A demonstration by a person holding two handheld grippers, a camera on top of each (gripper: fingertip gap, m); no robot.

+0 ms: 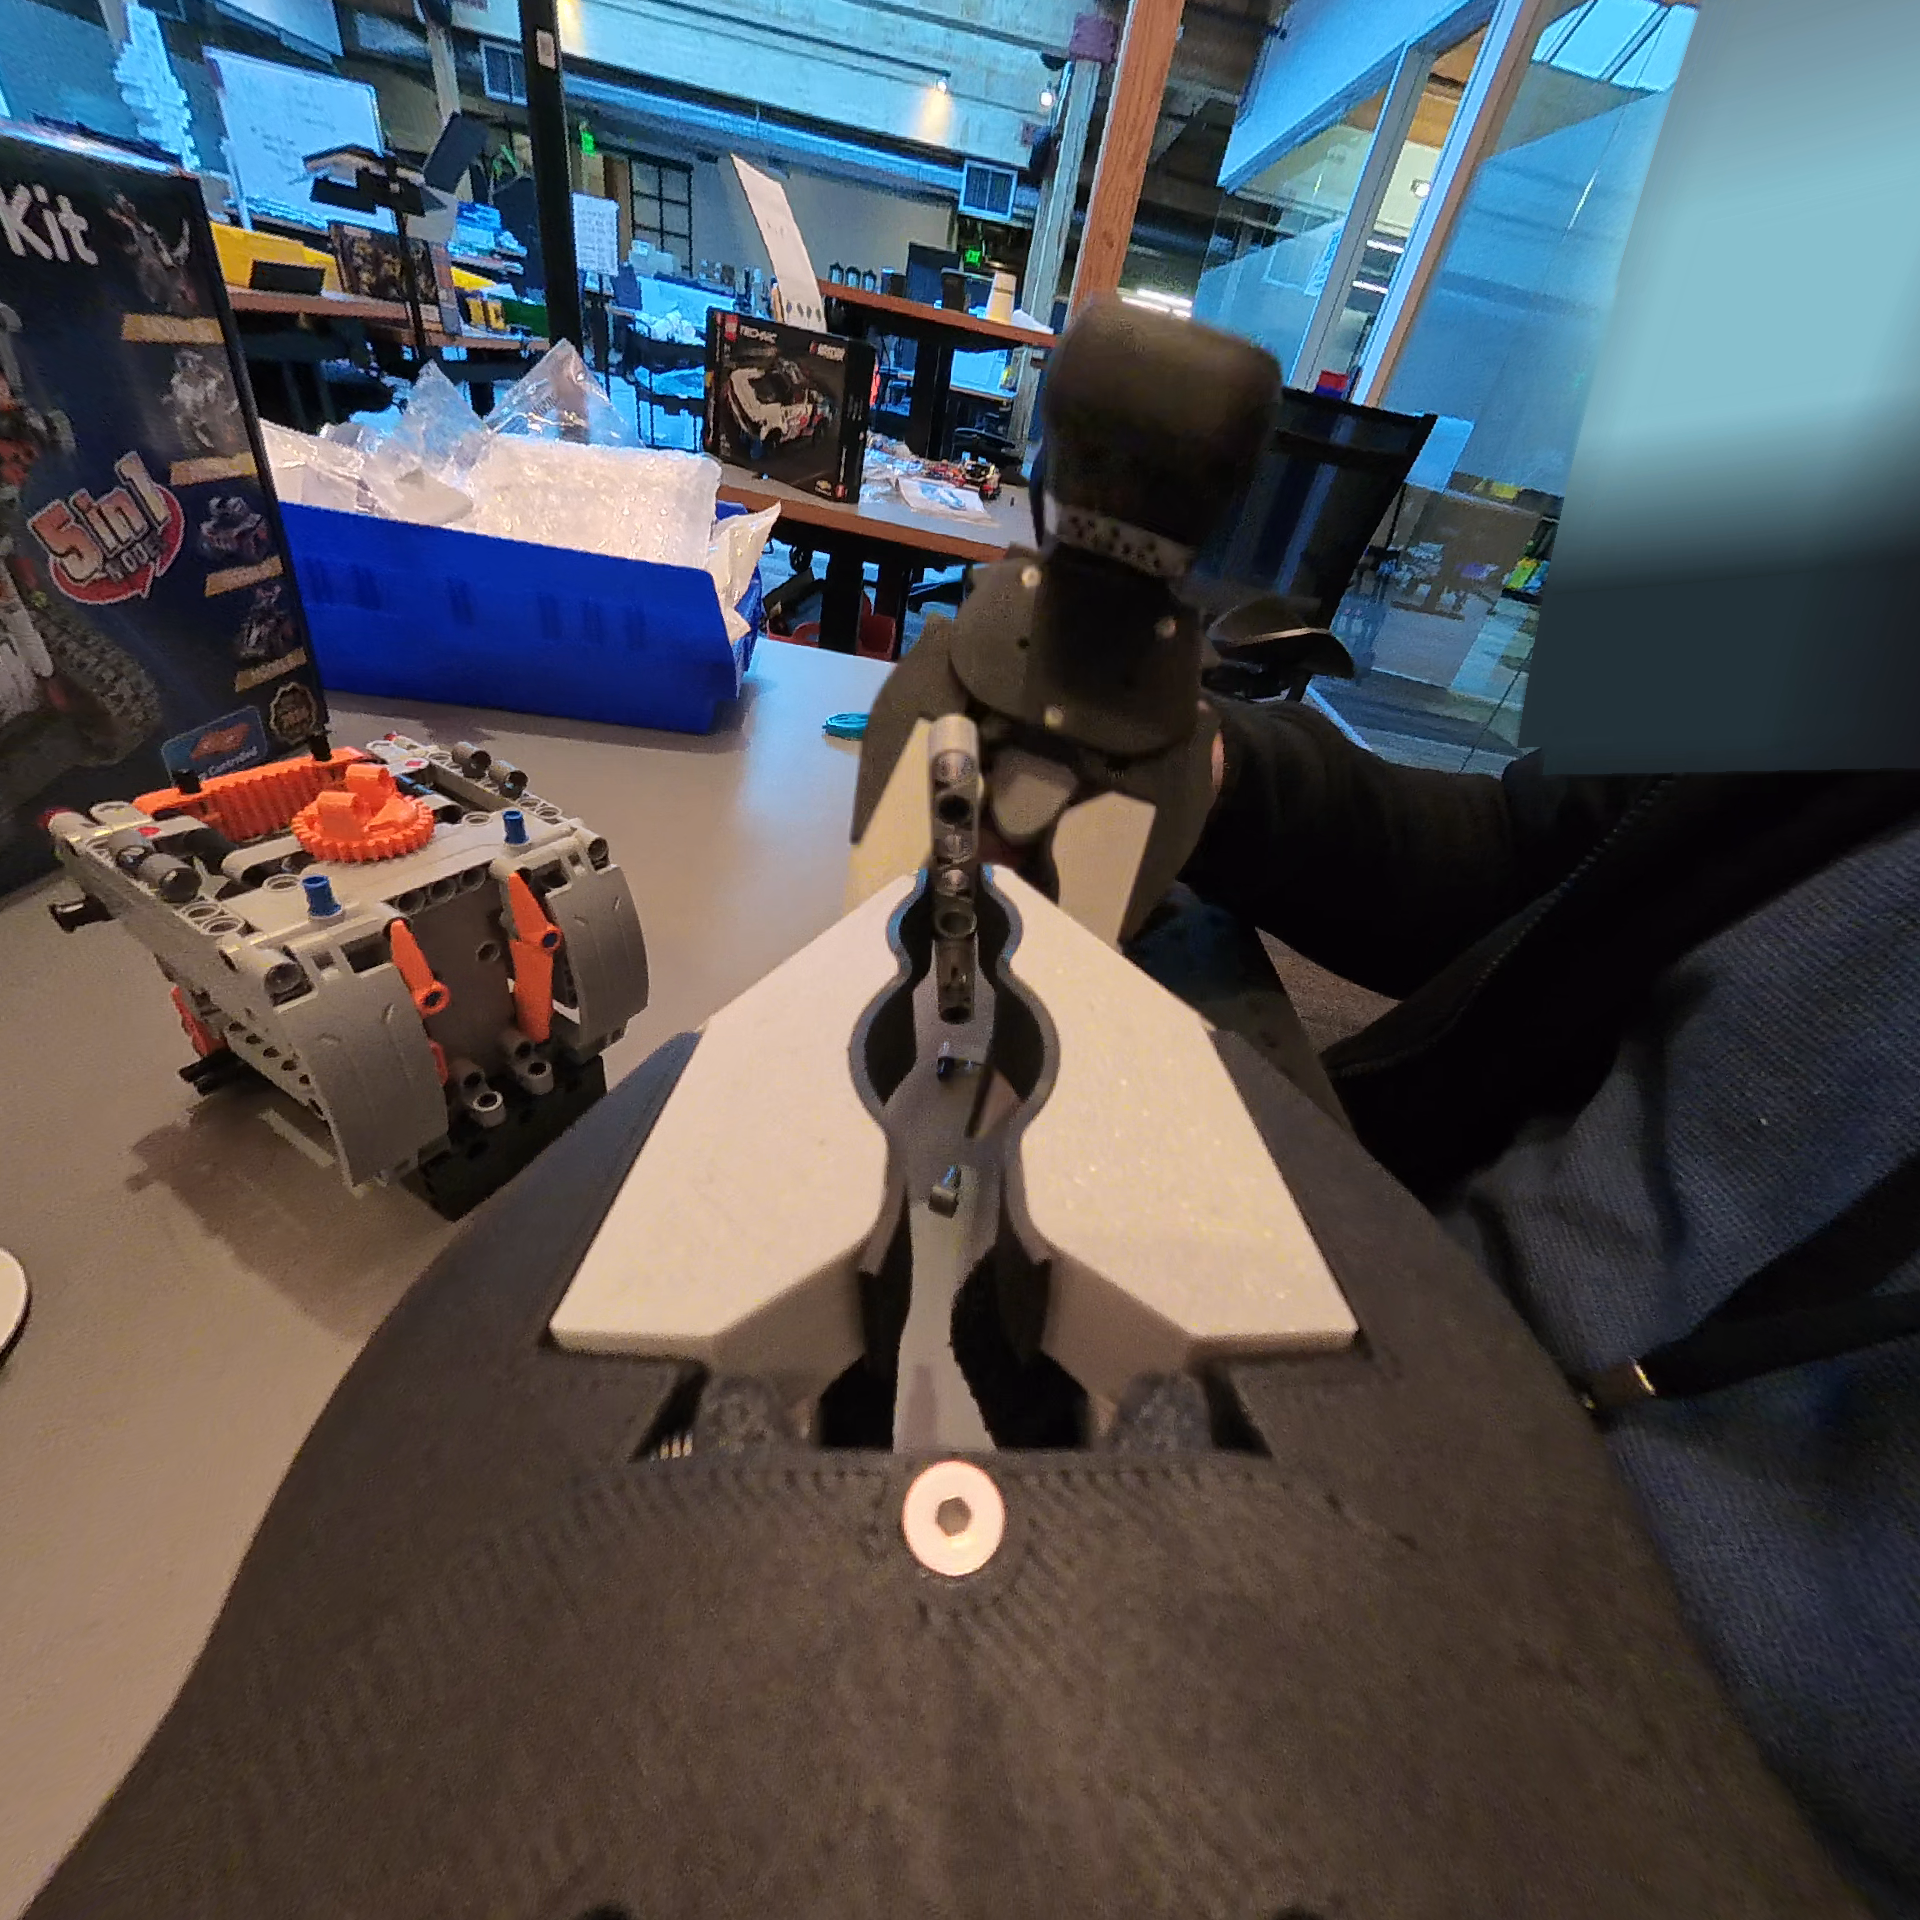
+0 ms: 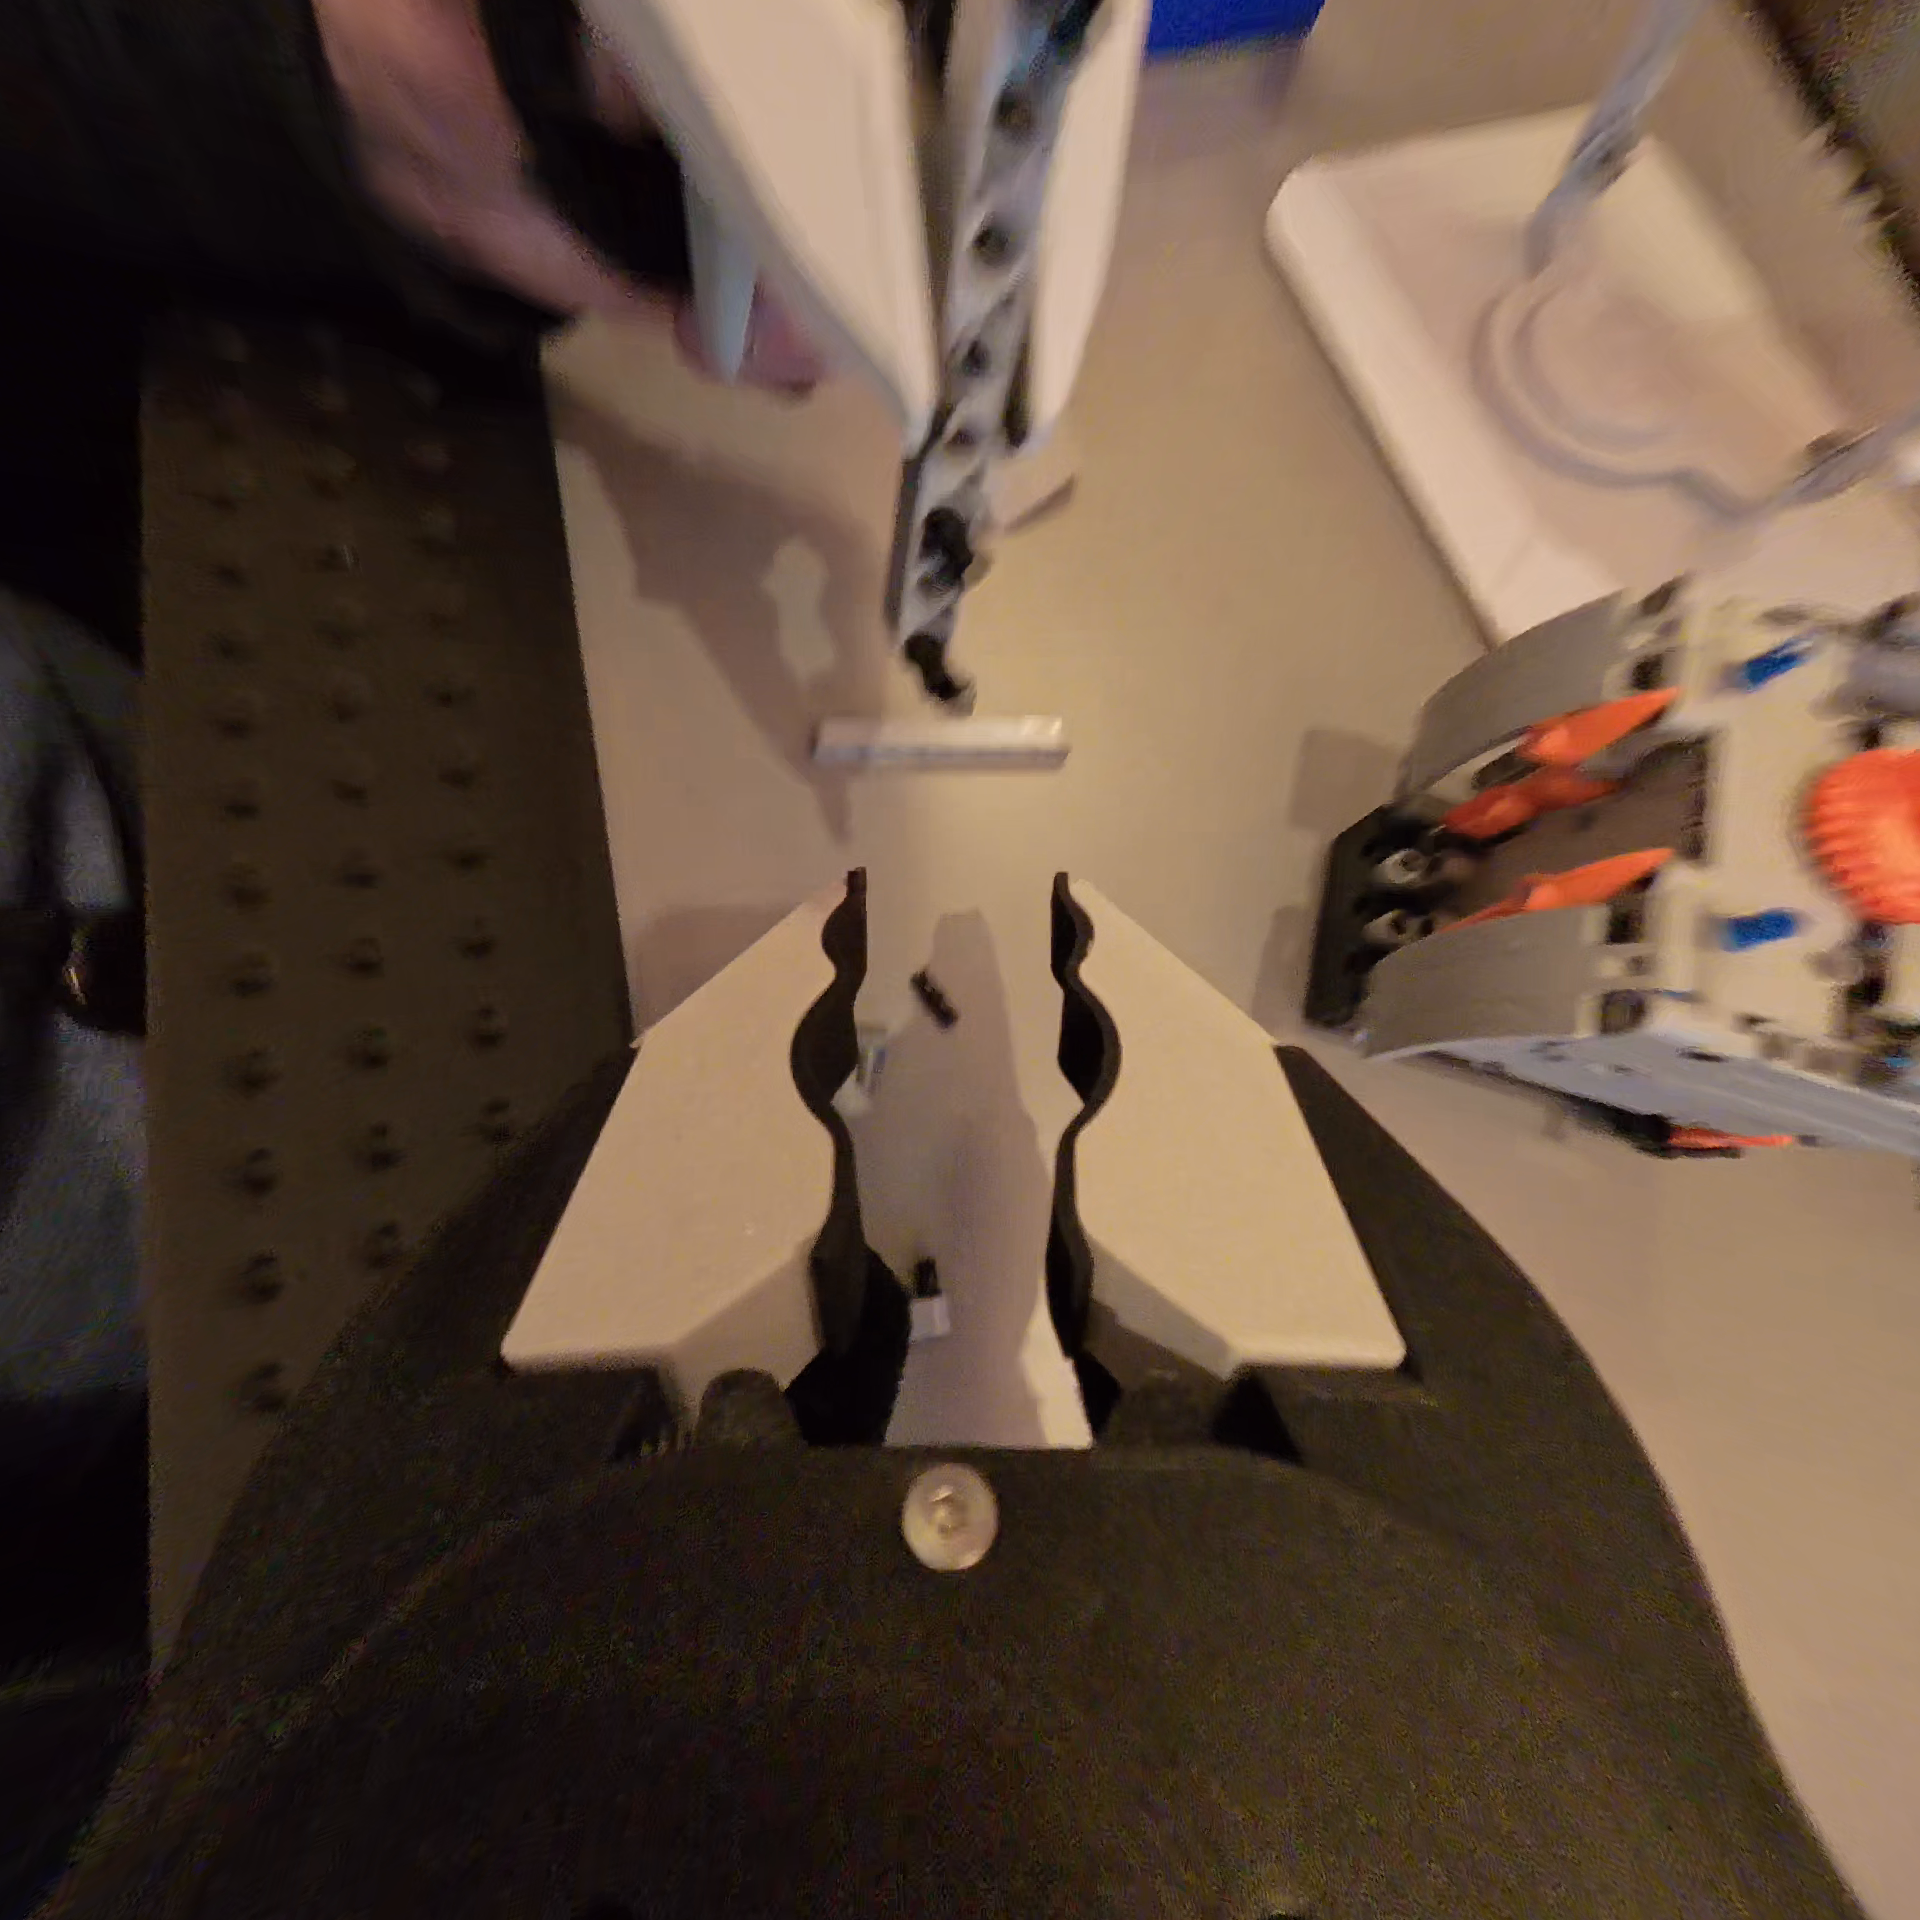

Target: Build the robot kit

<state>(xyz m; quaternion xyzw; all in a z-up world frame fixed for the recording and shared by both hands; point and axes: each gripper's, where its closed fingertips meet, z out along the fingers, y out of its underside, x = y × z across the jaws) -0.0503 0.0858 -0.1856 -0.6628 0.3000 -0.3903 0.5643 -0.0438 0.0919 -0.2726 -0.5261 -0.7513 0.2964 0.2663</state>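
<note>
Left tongs (image 1: pixel 954 894) pinch a grey holed beam (image 1: pixel 954 831); right tongs (image 2: pixel 958 883) spread above the tabletop (image 2: pixel 1195 727), model vehicle (image 2: pixel 1621 883) at three o'clock.

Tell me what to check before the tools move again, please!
1. Left tool holds the grey beam with holes firmly: ok, shut on it.
2. Right tool has nothing in it: ok, its jaws stand apart.
3. Beam clear of the right tool: ok, a gap shows in the right wrist view.
4. Small black pin and flat grey bar lie loose on the table: ok.
5. Grey and orange brick model stands off to the side, untouched: ok.
6. Black pin seated tight in the beam's tip: cannot tell, blurred.
</note>
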